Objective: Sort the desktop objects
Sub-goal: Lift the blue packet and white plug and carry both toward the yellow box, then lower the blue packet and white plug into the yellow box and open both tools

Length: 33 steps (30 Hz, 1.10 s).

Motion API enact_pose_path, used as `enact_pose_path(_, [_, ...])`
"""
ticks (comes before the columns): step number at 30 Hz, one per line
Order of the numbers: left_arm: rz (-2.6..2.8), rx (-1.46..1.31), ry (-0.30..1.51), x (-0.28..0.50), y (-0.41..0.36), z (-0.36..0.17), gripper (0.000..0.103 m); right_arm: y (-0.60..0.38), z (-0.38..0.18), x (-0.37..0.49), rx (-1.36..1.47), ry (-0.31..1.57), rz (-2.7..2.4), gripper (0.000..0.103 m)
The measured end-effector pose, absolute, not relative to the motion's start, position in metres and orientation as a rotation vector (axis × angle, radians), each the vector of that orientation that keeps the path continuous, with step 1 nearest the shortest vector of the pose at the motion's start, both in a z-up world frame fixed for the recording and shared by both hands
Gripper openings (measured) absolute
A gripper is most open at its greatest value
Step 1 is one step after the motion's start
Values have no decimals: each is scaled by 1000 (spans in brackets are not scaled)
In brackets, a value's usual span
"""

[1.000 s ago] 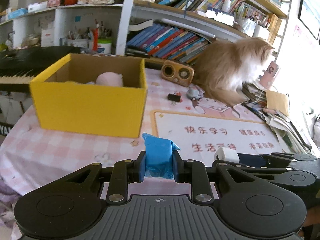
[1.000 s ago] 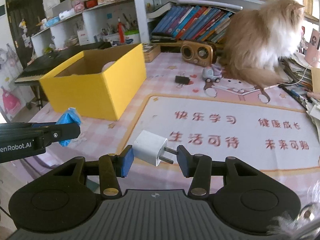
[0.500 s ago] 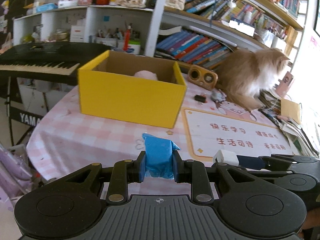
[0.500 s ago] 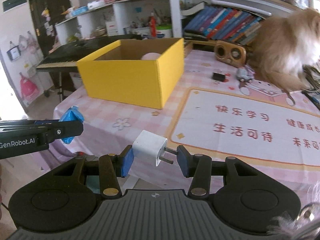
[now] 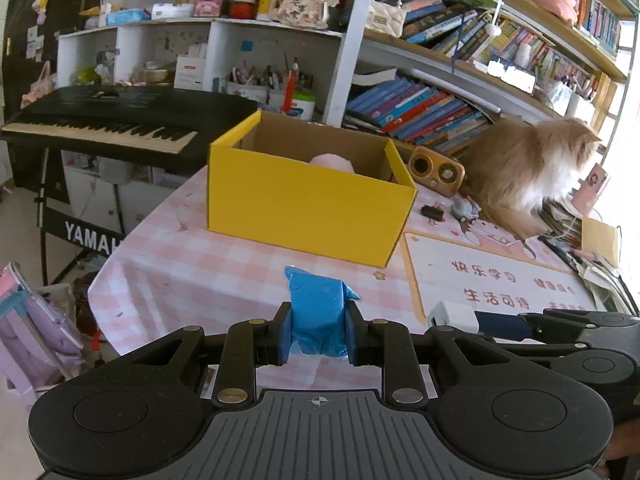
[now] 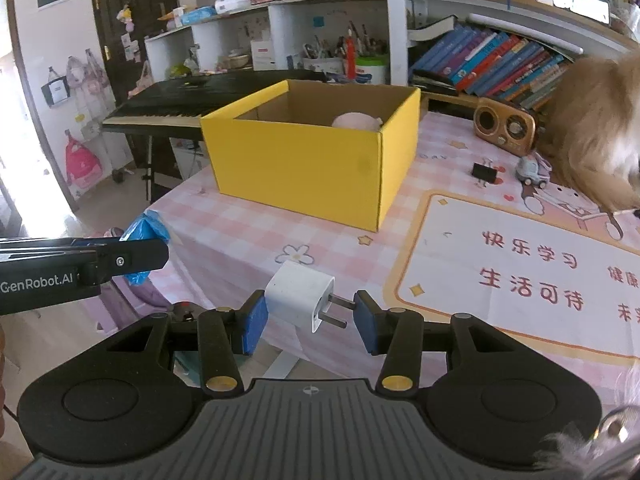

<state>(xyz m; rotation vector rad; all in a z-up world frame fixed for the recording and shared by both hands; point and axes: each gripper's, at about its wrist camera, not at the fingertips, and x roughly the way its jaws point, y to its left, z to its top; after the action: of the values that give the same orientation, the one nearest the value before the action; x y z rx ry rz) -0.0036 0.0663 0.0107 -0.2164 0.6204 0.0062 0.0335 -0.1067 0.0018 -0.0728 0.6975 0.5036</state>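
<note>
My left gripper (image 5: 316, 334) has its jaws clenched on a blue packet (image 5: 318, 316), held above the near edge of the desk (image 5: 192, 264). My right gripper (image 6: 310, 322) grips a white plug adapter (image 6: 298, 298) between its jaws, prongs pointing right against the right pad. Farther off on the desk sits the yellow box (image 6: 296, 168), open-topped, with a pale pink object (image 6: 356, 121) inside near its far right corner. Right of the box I see a black binder clip (image 6: 485, 172), a small toy car (image 6: 534, 174) and a fluffy cat (image 5: 528, 172).
</note>
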Motion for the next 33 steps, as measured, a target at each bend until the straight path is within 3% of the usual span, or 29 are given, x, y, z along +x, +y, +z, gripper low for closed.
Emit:
enact_pose_path(17, [17, -223, 618, 22, 71, 11, 24, -99, 3, 62, -84, 700, 537, 44])
enact_pose_path(33, [60, -198, 457, 114, 70, 55, 24, -100, 53, 159, -94, 515, 576, 44])
